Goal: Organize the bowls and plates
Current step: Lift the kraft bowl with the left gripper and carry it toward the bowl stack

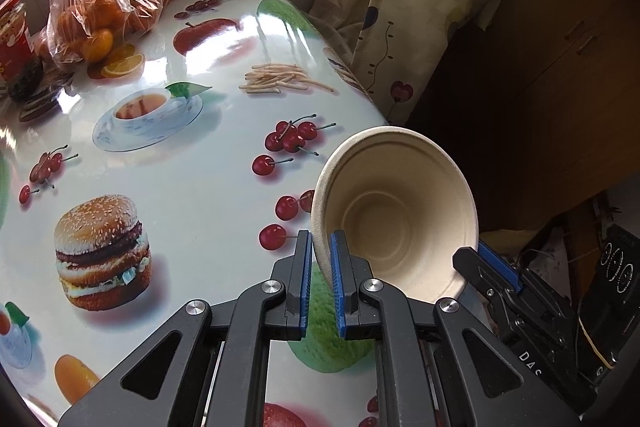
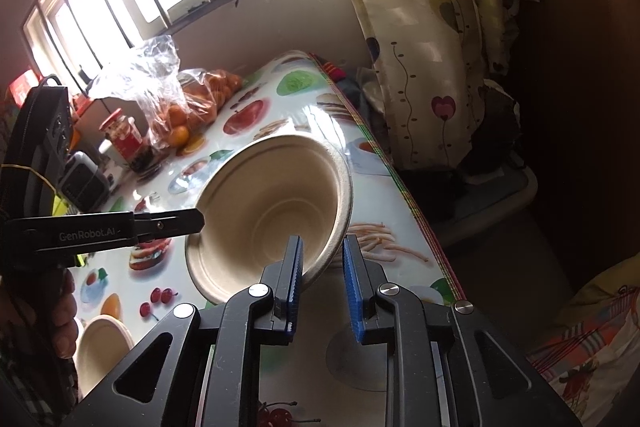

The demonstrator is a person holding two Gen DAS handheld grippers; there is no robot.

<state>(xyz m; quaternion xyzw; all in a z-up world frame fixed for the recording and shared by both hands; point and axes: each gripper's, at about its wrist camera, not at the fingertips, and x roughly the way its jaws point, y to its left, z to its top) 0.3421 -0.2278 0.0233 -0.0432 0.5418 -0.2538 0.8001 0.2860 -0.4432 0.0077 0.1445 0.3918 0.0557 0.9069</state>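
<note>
a paper bowl [image 1: 400,211] held tilted above the near right edge of the table, pinched by both grippers.

the beige bowl is tipped on its side, open mouth facing the cameras, with its rim caught on opposite sides: the left gripper [image 1: 321,247] has its blue-padded fingers pressed on the left part of the rim, and the right gripper [image 2: 323,250] nips the right part of the rim between its own pads. a second paper bowl [image 2: 102,341] sits on the table at the near left, next to the hand holding the left gripper. the table [image 1: 192,163] wears a glossy cloth printed with cherries, a burger and fries. far left on it lie a clear bag of oranges [image 1: 100,7] and a red jar [image 1: 14,27]. a patterned curtain [image 2: 432,27] hangs at the right, past the table's edge.
</note>
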